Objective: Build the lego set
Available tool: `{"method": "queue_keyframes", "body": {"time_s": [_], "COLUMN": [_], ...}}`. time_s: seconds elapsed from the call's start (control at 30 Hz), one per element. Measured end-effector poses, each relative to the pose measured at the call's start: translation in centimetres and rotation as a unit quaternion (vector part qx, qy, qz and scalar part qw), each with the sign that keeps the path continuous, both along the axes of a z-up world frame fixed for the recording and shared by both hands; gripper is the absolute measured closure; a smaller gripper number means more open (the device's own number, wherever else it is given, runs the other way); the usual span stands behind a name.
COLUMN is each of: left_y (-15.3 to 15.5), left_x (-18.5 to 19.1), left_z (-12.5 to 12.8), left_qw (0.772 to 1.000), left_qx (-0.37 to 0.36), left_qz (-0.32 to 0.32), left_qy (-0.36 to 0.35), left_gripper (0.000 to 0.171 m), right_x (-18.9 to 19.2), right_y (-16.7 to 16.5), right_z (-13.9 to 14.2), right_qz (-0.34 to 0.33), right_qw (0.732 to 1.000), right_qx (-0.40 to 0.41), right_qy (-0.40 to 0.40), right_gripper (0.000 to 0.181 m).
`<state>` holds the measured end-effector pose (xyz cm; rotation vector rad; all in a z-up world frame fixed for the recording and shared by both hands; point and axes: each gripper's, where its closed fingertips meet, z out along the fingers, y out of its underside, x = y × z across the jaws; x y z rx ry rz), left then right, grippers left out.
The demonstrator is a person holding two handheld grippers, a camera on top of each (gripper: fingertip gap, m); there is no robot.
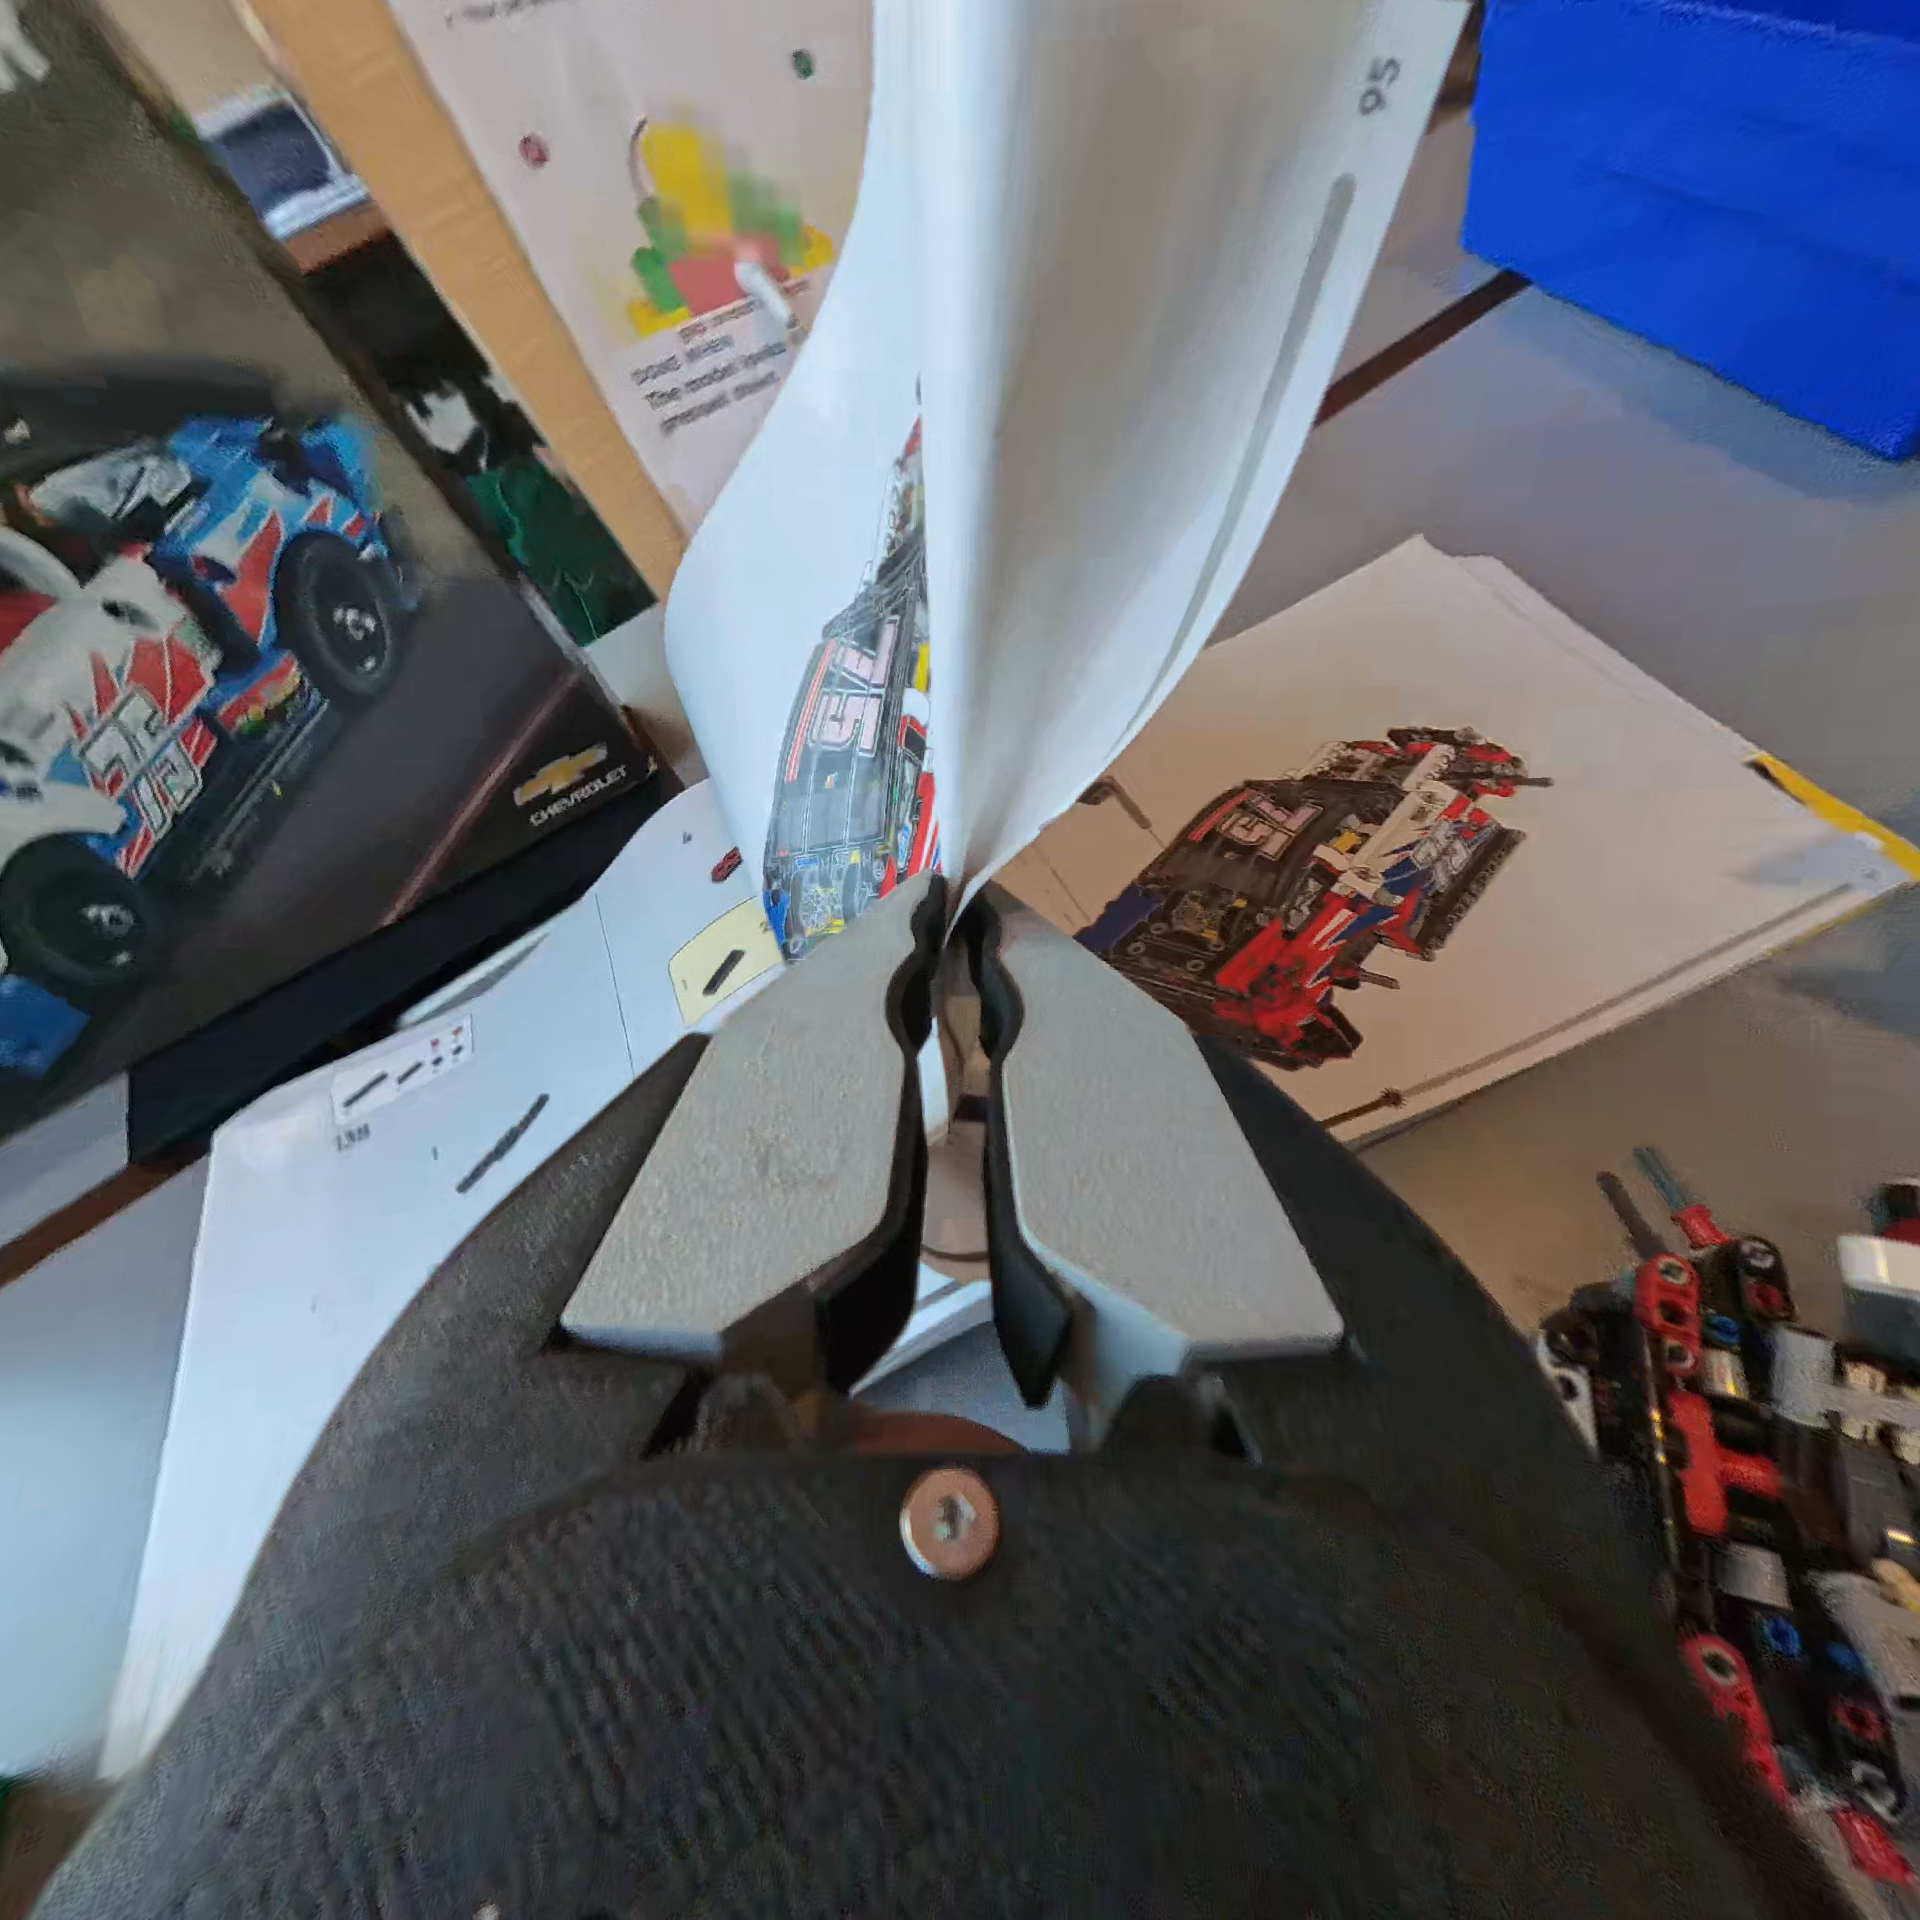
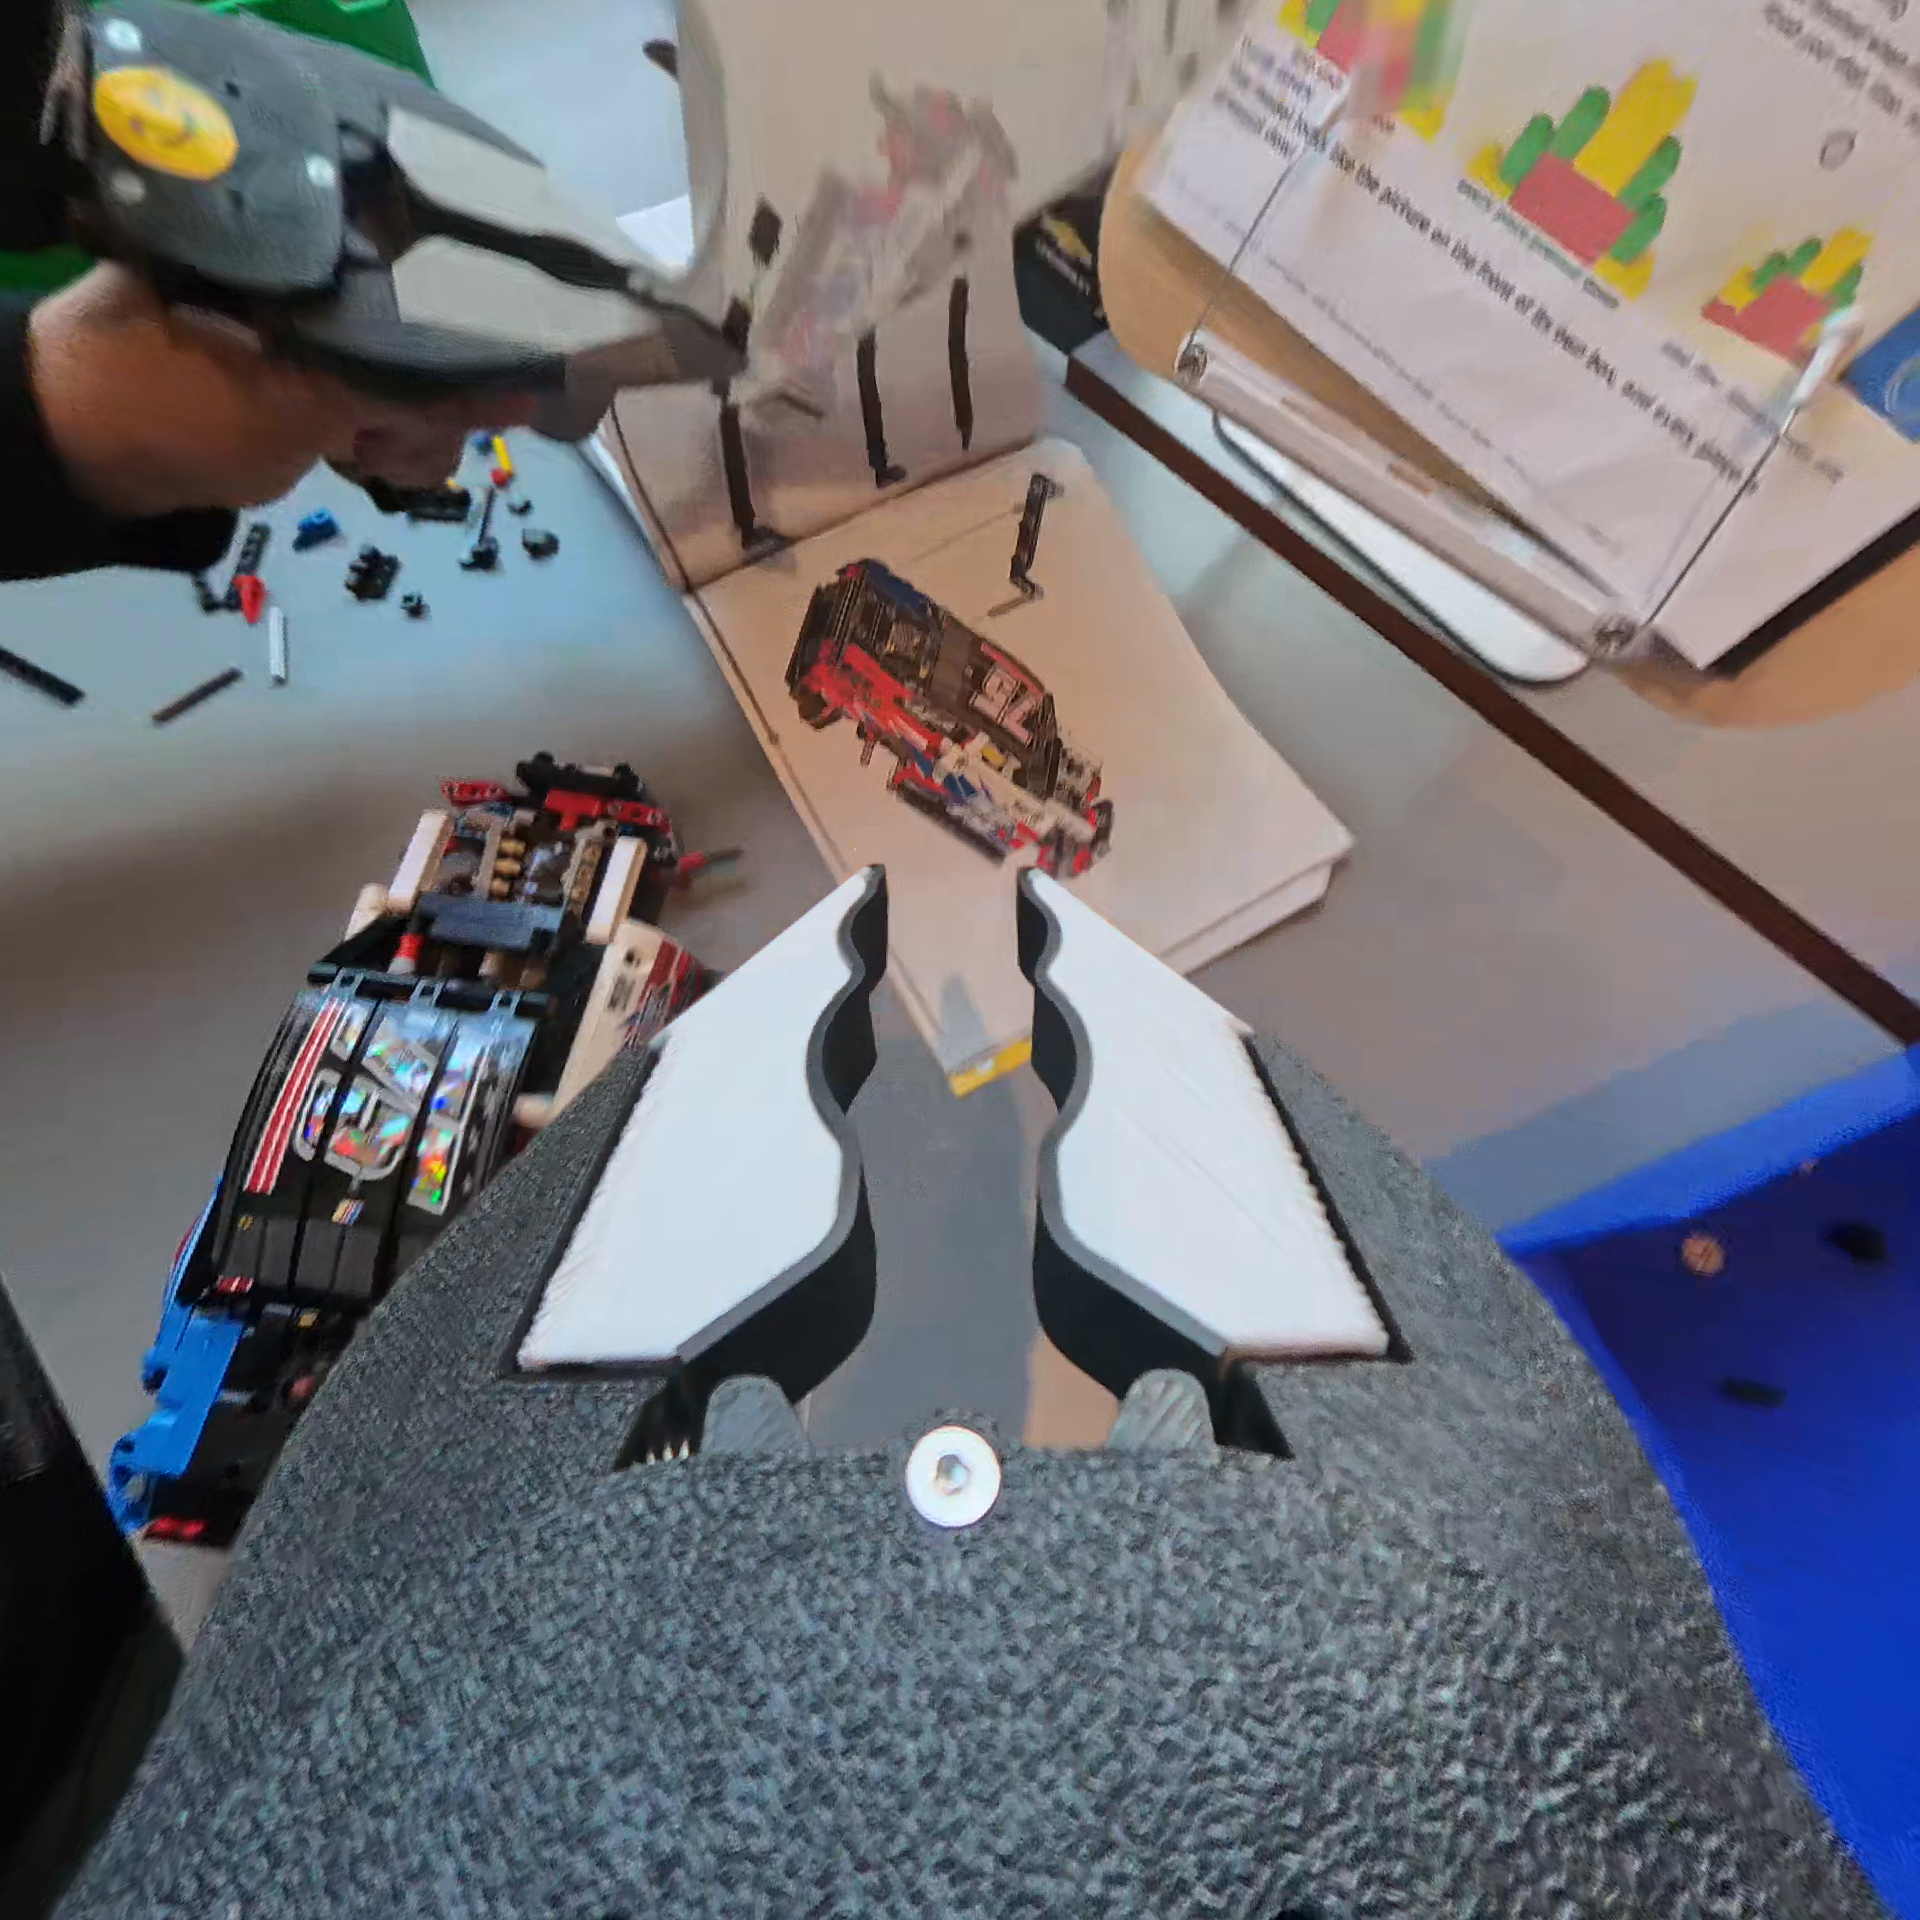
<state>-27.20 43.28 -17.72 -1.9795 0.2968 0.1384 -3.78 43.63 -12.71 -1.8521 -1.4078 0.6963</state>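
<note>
My left gripper is shut on a page of the instruction booklet and holds it lifted upright above the open booklet. In the right wrist view the left gripper shows at the top left, pinching that raised page. My right gripper is open and empty, above the near edge of the booklet. The part-built lego car, black, red and blue, lies on the table left of the right gripper; it also shows in the left wrist view at the lower right.
Loose lego pieces lie scattered on the grey table at the far left. The lego set box stands at the left. A blue bin sits at the right. A clear stand with a printed sheet stands behind the booklet. Across from one pair of fingers to the other is roughly 25 cm.
</note>
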Motion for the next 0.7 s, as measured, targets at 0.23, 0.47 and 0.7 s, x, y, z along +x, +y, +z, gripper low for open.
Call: {"method": "queue_keyframes", "body": {"time_s": [0.23,0.47,0.7], "left_y": [-1.3,-2.6,-2.5], "left_x": [-6.3,-8.8,-9.4], "left_z": [-0.5,-1.0,-1.4], "left_qw": [0.991,0.983,0.97], "left_qx": [-0.01,-0.022,-0.05], "left_qz": [0.096,0.119,0.135], "left_qy": [-0.092,-0.14,-0.194], "left_gripper": [0.169,0.166,0.165], "right_x": [8.7,15.8,21.1], "right_y": [-5.6,-10.0,-12.6], "right_z": [-5.3,-7.8,-10.8], "right_qz": [-0.037,-0.082,-0.111], "right_qw": [0.999,0.995,0.989], "right_qx": [-0.004,-0.017,-0.047], "right_qy": [-0.01,0.061,0.09], "right_gripper": [0.155,0.155,0.152]}}
